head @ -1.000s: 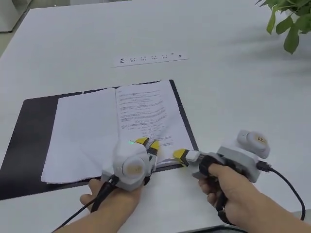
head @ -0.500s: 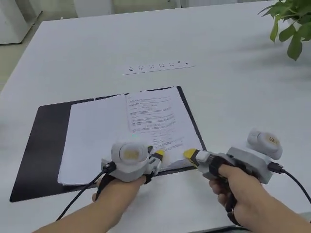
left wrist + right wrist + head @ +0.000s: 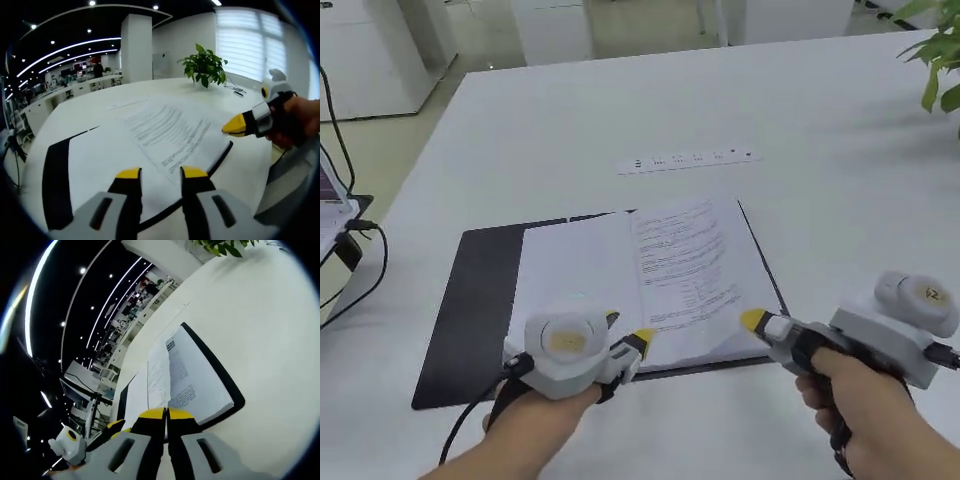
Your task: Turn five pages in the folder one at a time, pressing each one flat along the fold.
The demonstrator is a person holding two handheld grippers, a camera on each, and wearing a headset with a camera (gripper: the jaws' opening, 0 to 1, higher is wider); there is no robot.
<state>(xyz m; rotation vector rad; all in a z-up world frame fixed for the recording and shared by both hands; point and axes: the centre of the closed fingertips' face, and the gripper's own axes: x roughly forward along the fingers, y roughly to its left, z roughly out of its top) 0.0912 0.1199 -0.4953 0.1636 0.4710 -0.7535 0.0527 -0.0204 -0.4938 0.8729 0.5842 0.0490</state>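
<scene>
Folder point(image 3: 480, 300), opened flat on a white table point(image 3: 840, 150), lying near the front edge just ahead of both grippers. In the head view its long axis runs across the person, the far end skewed slightly to the right. The fold point(image 3: 640, 270) points away from the person, dividing a blank page point(image 3: 575, 275) on the left from a printed page point(image 3: 695, 265) on the right, with the print reading toward the person. The left gripper point(image 3: 626, 330) sits at the near end of the fold. This placement probably lets it press along the crease once a sheet comes over. The right gripper point(image 3: 755, 320) noses against the near right corner of the printed page, the likely spot from which to lift the next sheet. A power strip point(image 3: 688, 159) lies beyond the folder, well apart from it, and a plant point(image 3: 945, 60) stands at the far right. In the left gripper view the jaws stand apart, with nothing between them, just above the folder's near edge; the right gripper's yellow tip reaches in beside the page corner. In the right gripper view the jaws are pressed together at the near edge of the printed page. No sheet can be seen between them, and the stack lies flat.
</scene>
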